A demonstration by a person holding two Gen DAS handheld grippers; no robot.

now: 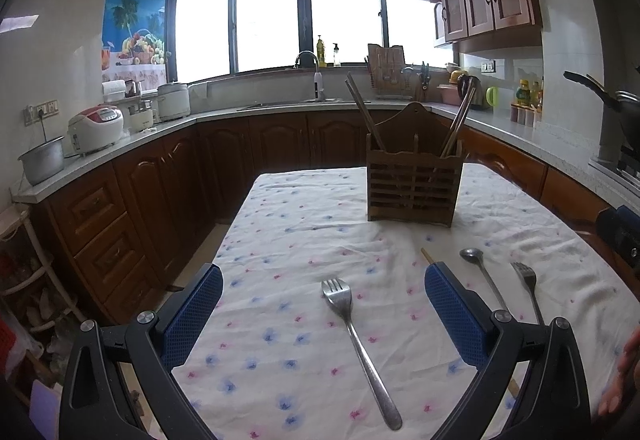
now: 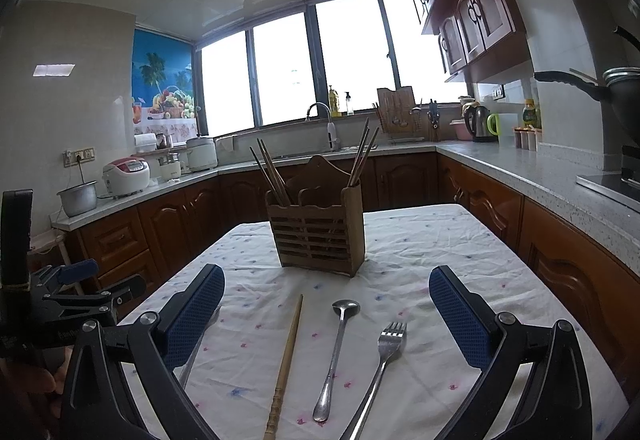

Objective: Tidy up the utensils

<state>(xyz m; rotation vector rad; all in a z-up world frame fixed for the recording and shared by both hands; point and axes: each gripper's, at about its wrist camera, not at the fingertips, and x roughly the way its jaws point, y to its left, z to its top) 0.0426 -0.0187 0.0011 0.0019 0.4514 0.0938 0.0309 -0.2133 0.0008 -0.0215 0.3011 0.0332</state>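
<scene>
A wooden slatted utensil holder (image 1: 414,184) (image 2: 320,236) stands on the table with chopsticks (image 2: 272,172) in its left and right compartments. My left gripper (image 1: 324,280) is open above a steel fork (image 1: 356,340) lying between its fingers. My right gripper (image 2: 326,284) is open above a wooden chopstick (image 2: 286,360), a steel spoon (image 2: 336,356) and a second fork (image 2: 380,368). The spoon (image 1: 482,274) and second fork (image 1: 528,286) also show in the left wrist view, right of my gripper. The first fork's handle (image 2: 196,348) lies half hidden behind my right gripper's left finger.
The table has a white floral cloth (image 1: 304,232). Kitchen counters (image 1: 120,144) with rice cookers, a pot, a sink and a kettle surround it. The other gripper (image 2: 72,296) shows at the left of the right wrist view.
</scene>
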